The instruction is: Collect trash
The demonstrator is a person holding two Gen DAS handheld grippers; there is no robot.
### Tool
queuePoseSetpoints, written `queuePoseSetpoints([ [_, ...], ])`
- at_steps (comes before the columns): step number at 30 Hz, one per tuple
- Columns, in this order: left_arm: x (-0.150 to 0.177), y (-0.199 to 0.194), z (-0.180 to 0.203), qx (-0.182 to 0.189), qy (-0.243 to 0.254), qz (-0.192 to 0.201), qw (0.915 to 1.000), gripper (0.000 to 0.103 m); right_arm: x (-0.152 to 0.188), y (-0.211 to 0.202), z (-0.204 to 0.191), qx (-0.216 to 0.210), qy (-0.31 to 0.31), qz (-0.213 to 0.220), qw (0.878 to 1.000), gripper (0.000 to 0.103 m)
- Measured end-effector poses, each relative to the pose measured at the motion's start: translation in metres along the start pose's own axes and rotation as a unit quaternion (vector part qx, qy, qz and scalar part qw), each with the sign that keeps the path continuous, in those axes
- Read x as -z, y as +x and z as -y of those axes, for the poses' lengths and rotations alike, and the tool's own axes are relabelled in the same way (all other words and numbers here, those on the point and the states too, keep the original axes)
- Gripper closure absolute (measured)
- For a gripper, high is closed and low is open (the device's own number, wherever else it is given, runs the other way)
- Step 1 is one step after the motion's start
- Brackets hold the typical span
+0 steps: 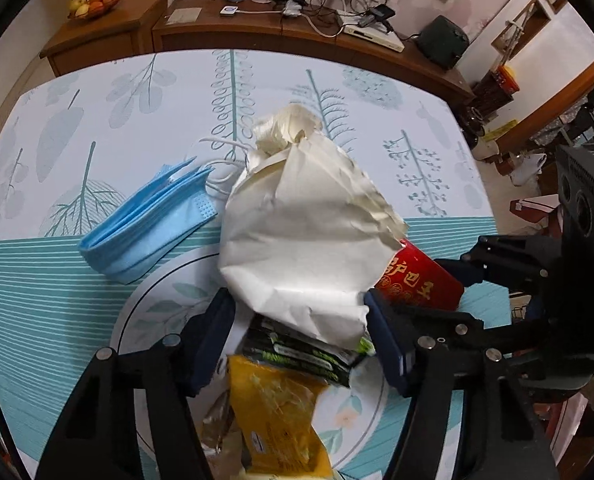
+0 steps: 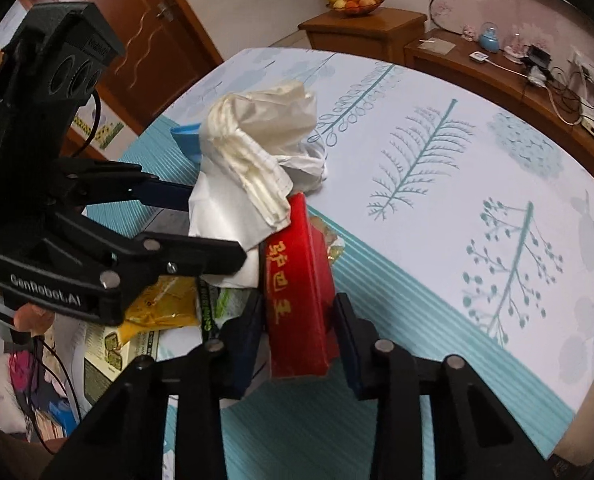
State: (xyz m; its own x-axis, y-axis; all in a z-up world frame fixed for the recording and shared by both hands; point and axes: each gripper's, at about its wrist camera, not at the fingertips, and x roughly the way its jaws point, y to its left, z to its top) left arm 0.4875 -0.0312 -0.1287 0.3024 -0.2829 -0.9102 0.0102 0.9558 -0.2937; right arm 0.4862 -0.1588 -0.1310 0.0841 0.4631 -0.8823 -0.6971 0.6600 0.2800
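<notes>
Left wrist view: left tongs set apart, fingers on either side of the crumpled paper heaped on the trash pile; contact not clear. Under the paper: black-green wrapper, yellow packet, red box. Blue masks lie on the counter just left of the pile. Right wrist view: right tongs clamped on the red box, box upright on its edge, paper leaning against its top. Pile sits near the counter's near edge; fruit bowl on a cabinet beyond the far edge.
</notes>
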Motion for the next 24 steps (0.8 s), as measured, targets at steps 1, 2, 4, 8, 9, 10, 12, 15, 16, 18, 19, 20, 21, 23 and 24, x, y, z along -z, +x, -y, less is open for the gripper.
queuePoseSetpoints([
  [1,0.002,-0.005,0.001,0.002,0.002,0.003,1.0000,0.039,0.002,-0.003,0.000,0.000,0.004,0.003,1.000,0.070],
  [2,0.005,-0.009,0.002,0.004,0.003,0.005,1.0000,0.039,0.006,-0.008,-0.002,-0.002,0.009,0.007,1.000,0.071],
  [4,0.010,-0.018,0.003,0.007,0.003,0.011,0.9999,0.039,0.012,-0.016,-0.006,-0.009,0.015,0.014,1.000,0.072],
  [8,0.024,-0.036,0.005,0.015,-0.003,0.022,0.9996,0.059,0.024,-0.030,-0.015,-0.019,0.035,0.028,0.999,0.073],
  [9,0.028,-0.040,0.005,0.017,-0.003,0.018,0.9997,0.091,0.029,-0.035,-0.018,-0.023,0.045,0.032,0.998,0.073],
  [10,0.032,-0.041,0.004,0.017,-0.009,0.009,0.9998,0.088,0.032,-0.037,-0.020,-0.025,0.049,0.034,0.998,0.073],
  [12,0.042,-0.048,0.001,0.014,-0.018,0.008,0.9997,0.089,0.041,-0.040,-0.026,-0.029,0.064,0.035,0.997,0.073],
  [15,0.057,-0.053,0.002,0.009,-0.013,0.001,0.9999,0.090,0.055,-0.042,-0.036,-0.037,0.077,0.038,0.996,0.073],
  [16,0.063,-0.054,0.002,0.009,-0.011,-0.001,0.9999,0.091,0.058,-0.042,-0.038,-0.038,0.078,0.037,0.996,0.073],
  [18,0.073,-0.060,0.003,0.005,-0.008,0.001,1.0000,0.094,0.066,-0.041,-0.044,-0.038,0.083,0.035,0.995,0.073],
  [19,0.077,-0.063,0.003,0.003,-0.006,0.005,1.0000,0.096,0.070,-0.041,-0.046,-0.038,0.086,0.033,0.995,0.073],
  [20,0.079,-0.066,0.003,0.001,-0.006,0.008,0.9999,0.096,0.072,-0.041,-0.047,-0.039,0.087,0.033,0.995,0.073],
  [21,0.082,-0.070,0.004,0.000,-0.006,0.014,0.9999,0.097,0.075,-0.042,-0.050,-0.039,0.090,0.033,0.995,0.073],
  [23,0.086,-0.081,0.006,-0.003,-0.006,0.032,0.9995,0.098,0.079,-0.045,-0.052,-0.041,0.096,0.034,0.994,0.073],
  [24,0.088,-0.087,0.007,-0.004,-0.004,0.041,0.9992,0.098,0.081,-0.047,-0.054,-0.040,0.100,0.037,0.994,0.073],
])
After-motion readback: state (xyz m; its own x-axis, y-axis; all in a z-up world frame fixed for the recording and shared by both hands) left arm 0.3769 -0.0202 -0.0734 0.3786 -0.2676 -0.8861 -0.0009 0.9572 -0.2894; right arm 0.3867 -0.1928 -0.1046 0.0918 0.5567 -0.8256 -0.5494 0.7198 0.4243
